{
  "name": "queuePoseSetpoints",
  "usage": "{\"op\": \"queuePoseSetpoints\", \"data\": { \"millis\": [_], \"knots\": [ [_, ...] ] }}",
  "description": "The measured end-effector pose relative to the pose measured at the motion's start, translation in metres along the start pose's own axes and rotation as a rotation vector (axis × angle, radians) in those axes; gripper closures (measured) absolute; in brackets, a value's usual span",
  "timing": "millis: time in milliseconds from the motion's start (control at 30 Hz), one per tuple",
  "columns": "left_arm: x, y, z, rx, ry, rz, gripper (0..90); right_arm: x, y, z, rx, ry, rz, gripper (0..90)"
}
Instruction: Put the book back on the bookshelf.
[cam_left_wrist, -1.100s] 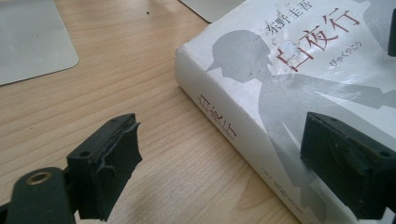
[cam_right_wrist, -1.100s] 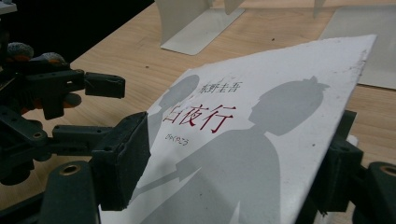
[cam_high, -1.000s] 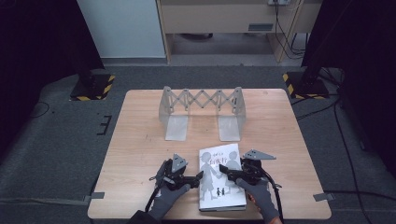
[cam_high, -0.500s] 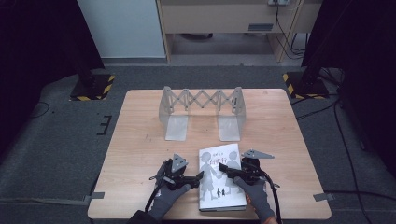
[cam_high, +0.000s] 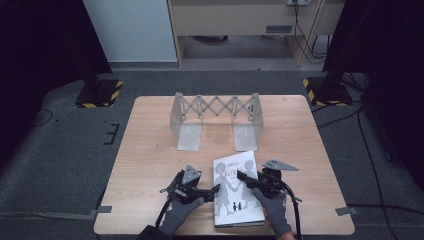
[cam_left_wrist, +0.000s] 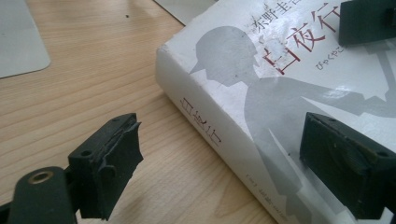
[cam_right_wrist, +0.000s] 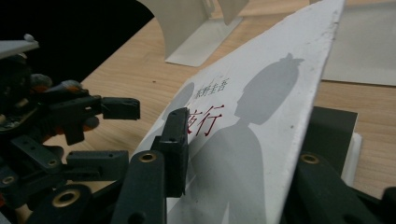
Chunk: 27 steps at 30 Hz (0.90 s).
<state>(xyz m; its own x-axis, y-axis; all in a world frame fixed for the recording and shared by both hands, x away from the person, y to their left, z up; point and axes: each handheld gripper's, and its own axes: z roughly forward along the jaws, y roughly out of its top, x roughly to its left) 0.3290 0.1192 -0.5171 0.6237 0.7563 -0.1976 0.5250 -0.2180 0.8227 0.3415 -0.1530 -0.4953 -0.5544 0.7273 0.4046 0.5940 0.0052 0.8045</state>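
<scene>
- Lying flat near the front edge of the wooden table (cam_high: 150, 150), a white book (cam_high: 235, 200) with grey silhouette figures and red title characters on its cover is our landmark; its spine faces our left side
- We hold the left gripper (cam_high: 212, 189) just beside the book's spine edge, a gloved hand (cam_high: 180, 215) behind it; in the left gripper view its jaws stand wide apart, one over the bare wood beside the spine and the other above the cover (cam_left_wrist: 280, 93), closing on nothing
- We hold the right gripper (cam_high: 243, 176) over the book's right half, its grey three-cornered plate (cam_high: 280, 165) jutting just past the book's right edge
- In the right gripper view the front cover (cam_right_wrist: 261, 140) is lifted off the pages and tilted up; one jaw lies on the printed face and the other sits behind the raised sheet, so the jaws are narrow and pinch the cover between them
- That same view shows the left gripper (cam_right_wrist: 119, 130) farther off, beyond the cover's spine side, fingers spread
- Behind the book, toward the table's far side, stands a grey metal expanding rack (cam_high: 215, 117) with a crossed lattice and two flat feet; it sits well apart from the book, with the nearer foot (cam_high: 246, 137) just beyond the book's top edge
</scene>
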Motion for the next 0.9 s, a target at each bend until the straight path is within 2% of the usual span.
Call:
{"op": "queuePoseSetpoints", "data": {
  "millis": [133, 167, 233, 267, 300, 333, 433, 500, 700, 867, 900],
  "knots": [
    [-0.001, 0.000, 0.000, -0.012, -0.033, -0.002, 9.2, 0.003, 0.002, -0.005, -0.022, 0.012, -0.013, 65.3],
    [-0.001, 0.000, 0.000, -0.025, -0.056, -0.014, 8.2, 0.005, 0.003, -0.007, -0.039, 0.025, -0.028, 66.9],
    [-0.001, 0.000, 0.000, -0.032, -0.072, -0.022, 6.1, 0.007, 0.004, -0.010, -0.054, 0.038, -0.044, 68.3],
    [0.001, -0.001, 0.000, -0.053, -0.114, -0.042, 4.4, 0.009, 0.005, -0.012, -0.064, 0.053, -0.051, 69.3],
    [0.001, -0.001, 0.000, -0.053, -0.114, -0.042, 3.1, 0.009, 0.005, -0.013, -0.070, 0.063, -0.052, 70.2],
    [0.000, -0.002, 0.001, -0.063, -0.152, -0.054, 1.9, 0.010, 0.006, -0.014, -0.075, 0.074, -0.053, 71.1],
    [-0.003, -0.003, 0.003, -0.064, -0.201, -0.052, 0.0, 0.011, 0.007, -0.016, -0.082, 0.096, -0.049, 72.7],
    [-0.006, -0.003, 0.005, -0.058, -0.233, -0.068, 0.0, 0.010, 0.007, -0.016, -0.085, 0.108, -0.045, 73.5],
    [-0.004, -0.004, 0.006, -0.053, -0.258, -0.099, 0.0, 0.011, 0.007, -0.019, -0.098, 0.129, -0.046, 74.8],
    [0.000, -0.007, 0.009, -0.075, -0.295, -0.110, 0.0, 0.009, 0.007, -0.022, -0.117, 0.158, -0.041, 75.5],
    [0.001, -0.007, 0.011, -0.075, -0.311, -0.122, 0.0, 0.008, 0.007, -0.022, -0.120, 0.162, -0.037, 75.6]
  ]
}}
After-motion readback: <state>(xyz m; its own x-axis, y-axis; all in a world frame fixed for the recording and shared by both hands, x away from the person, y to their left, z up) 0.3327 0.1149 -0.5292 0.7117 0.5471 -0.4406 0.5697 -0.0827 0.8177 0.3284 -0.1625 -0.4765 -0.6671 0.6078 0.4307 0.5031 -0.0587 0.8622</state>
